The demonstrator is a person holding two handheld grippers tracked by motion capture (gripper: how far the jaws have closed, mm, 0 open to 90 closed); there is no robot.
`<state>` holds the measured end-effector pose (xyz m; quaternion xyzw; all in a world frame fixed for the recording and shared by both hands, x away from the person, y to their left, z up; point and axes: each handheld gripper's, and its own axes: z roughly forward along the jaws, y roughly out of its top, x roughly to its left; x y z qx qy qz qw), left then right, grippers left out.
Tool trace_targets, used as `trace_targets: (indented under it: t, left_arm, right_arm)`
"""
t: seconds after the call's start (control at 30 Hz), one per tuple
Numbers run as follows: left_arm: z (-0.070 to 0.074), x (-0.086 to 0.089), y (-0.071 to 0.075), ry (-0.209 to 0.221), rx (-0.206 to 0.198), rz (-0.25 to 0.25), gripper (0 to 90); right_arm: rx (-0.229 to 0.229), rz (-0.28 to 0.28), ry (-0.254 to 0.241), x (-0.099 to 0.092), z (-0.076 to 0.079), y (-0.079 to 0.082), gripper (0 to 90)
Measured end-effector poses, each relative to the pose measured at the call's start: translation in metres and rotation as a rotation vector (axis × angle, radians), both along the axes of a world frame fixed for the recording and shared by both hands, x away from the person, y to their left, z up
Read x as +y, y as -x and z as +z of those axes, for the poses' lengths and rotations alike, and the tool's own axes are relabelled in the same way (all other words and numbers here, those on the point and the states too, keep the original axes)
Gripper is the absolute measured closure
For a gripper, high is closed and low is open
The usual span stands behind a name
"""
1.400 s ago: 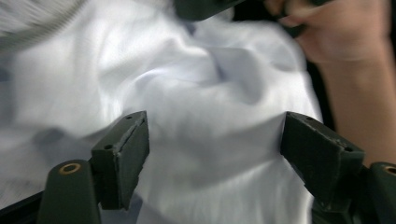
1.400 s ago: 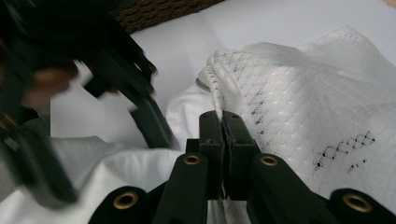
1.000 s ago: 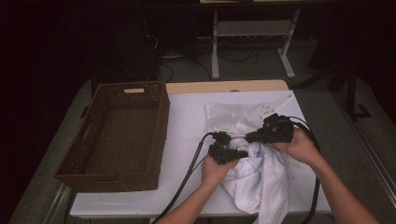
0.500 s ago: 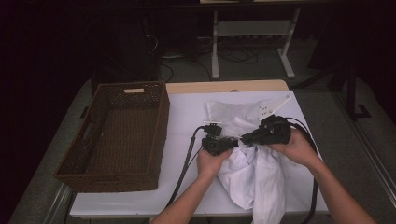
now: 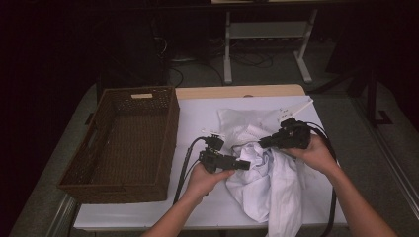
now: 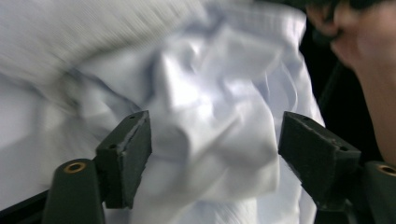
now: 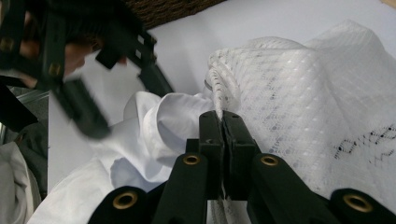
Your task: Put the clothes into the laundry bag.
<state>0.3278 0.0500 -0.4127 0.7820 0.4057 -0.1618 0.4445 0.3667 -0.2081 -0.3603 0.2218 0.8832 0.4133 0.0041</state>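
The left gripper (image 5: 245,165) has just been opening; its jaws stand spread with nothing pinched, by the shirt (image 5: 276,185) on the table (image 5: 197,118). The right gripper (image 5: 263,143) pinches the mesh bag (image 7: 317,84). If it tugs, the bag could slip free before reaching the basket (image 5: 123,143).

A dim lab or recording room: a white-covered desk (image 5: 207,111) on grey floor, loose cables (image 5: 247,58) and a white metal frame stand (image 5: 267,37) behind.
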Motion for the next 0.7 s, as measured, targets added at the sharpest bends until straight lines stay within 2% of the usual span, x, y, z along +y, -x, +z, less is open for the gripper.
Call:
trace_targets:
  t: [0.07, 0.13, 0.2, 0.23, 0.27, 0.3, 0.33, 0.4, 0.43, 0.5, 0.57, 0.63, 0.7]
  left_arm:
    - [-0.01, -0.013, -0.001, -0.017, 0.004, -0.008, 23.0]
    - [-0.019, -0.022, -0.004, -0.021, 0.004, 0.014, 25.7]
    - [-0.03, -0.031, -0.008, -0.017, 0.001, 0.045, 34.2]
    - [-0.036, -0.035, -0.01, -0.004, 0.009, 0.079, 39.6]
    - [-0.039, -0.037, -0.01, 0.017, 0.025, 0.09, 42.5]
    - [-0.039, -0.039, -0.008, 0.016, -0.01, 0.094, 50.6]
    - [-0.037, -0.04, -0.007, 0.008, -0.041, 0.096, 63.1]
    - [-0.031, -0.038, -0.004, 0.017, -0.073, 0.086, 72.4]
    - [-0.026, -0.037, -0.002, 0.016, -0.09, 0.084, 74.5]
    - [-0.014, -0.032, 0.003, 0.05, -0.105, 0.078, 76.5]
    - [-0.002, -0.03, 0.014, 0.06, -0.138, 0.061, 76.9]
    - [0.005, -0.03, 0.024, 0.052, -0.169, 0.063, 77.1]
    - [0.006, -0.029, 0.021, 0.06, -0.167, 0.076, 77.1]
  right_arm:
    - [-0.004, 0.007, 0.007, 0.003, 0.001, -0.001, 86.9]
    - [-0.006, 0.012, 0.016, 0.007, 0.001, -0.001, 86.9]
    - [-0.008, 0.02, 0.021, 0.009, 0.0, -0.001, 86.9]
    - [-0.005, 0.023, 0.026, 0.01, 0.0, 0.0, 86.9]
    - [-0.006, 0.029, 0.033, 0.012, 0.0, 0.002, 86.9]
    - [-0.008, 0.038, 0.038, 0.013, 0.0, 0.003, 86.8]
    - [-0.008, 0.05, 0.038, 0.014, 0.001, 0.006, 86.9]
    - [-0.014, 0.062, 0.042, 0.015, 0.003, 0.009, 87.0]
    - [-0.021, 0.07, 0.04, 0.015, 0.004, 0.011, 87.0]
    - [-0.03, 0.085, 0.027, 0.015, 0.008, 0.016, 87.1]
    - [-0.038, 0.097, 0.017, 0.015, 0.012, 0.021, 87.1]
    - [-0.036, 0.107, 0.016, 0.016, 0.013, 0.024, 87.2]
    - [-0.042, 0.119, 0.008, 0.015, 0.014, 0.027, 87.3]
